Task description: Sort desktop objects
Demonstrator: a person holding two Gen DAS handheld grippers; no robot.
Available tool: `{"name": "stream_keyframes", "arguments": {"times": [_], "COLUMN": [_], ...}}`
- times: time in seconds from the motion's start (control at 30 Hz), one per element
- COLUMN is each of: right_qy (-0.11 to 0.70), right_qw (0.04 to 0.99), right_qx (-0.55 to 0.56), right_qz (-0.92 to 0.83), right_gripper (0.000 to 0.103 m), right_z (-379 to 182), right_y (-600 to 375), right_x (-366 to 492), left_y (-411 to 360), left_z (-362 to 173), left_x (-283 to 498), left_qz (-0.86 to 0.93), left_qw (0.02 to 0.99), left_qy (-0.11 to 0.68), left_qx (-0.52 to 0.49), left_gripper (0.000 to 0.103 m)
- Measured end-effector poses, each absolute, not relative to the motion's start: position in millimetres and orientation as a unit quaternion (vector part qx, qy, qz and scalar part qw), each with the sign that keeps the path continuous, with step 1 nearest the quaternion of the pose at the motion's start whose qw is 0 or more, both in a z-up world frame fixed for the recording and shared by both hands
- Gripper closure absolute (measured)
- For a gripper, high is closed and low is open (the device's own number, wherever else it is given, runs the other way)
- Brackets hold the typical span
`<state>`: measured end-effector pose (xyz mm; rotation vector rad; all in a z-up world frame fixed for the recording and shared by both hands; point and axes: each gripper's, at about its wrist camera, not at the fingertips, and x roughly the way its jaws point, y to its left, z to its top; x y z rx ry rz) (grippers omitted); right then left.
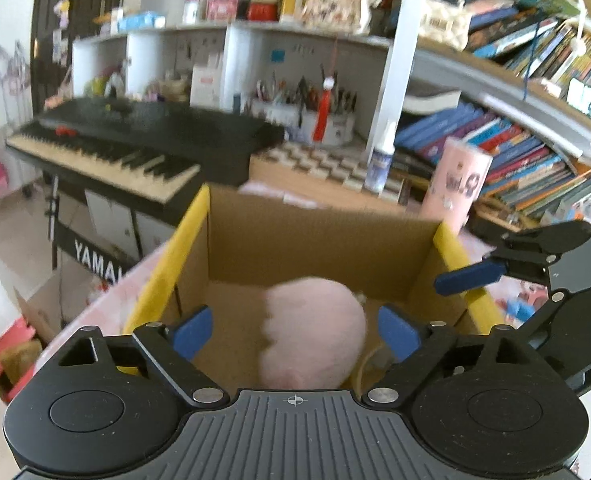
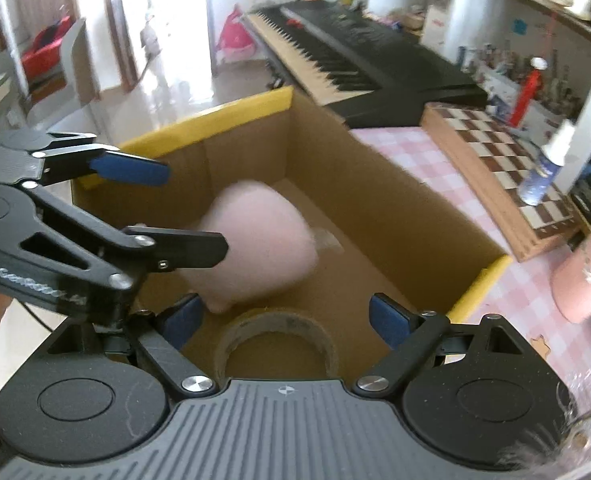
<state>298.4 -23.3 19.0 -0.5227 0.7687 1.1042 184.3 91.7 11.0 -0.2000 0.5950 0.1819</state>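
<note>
Inside, a soft pink plush toy (image 1: 315, 332) looks rounded, fuzzy and blurred.

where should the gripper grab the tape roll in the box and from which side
Grip the tape roll from above, one finger inside its open centre and one outside, pinching the ring wall. It seems to lie flat on the floor of the cardboard box, hole up, and the pink plush crowds its far side.

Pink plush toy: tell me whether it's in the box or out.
In. The pink plush toy lies on the cardboard box floor beside the tape roll.
</note>
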Motion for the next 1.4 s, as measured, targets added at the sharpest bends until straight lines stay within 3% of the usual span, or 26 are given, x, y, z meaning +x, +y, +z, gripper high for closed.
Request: {"name": "stream_keyframes", "arguments": {"times": [0.7,1.4], "right_qy": [0.286,0.270], "right_qw": [0.865,0.933], "right_qx": [-0.094,-0.013], "right_qz": [0.401,0.238], "right_gripper": [0.014,0.016], "right_z": [72.1,50.5], "right_y": [-89.3,-120.0], "right_x": [247.1,142.6], "left_y": [102.7,112.4], "left_z": [42.1,34.2], "left_x": [133.1,59.5], "left_qz": [0.085,0.060], "left_qw": [0.963,0.963], "left_qy": [0.223,0.224], "left_qx": [-0.127,-0.133], "left_gripper": [0.010,0.010]}}
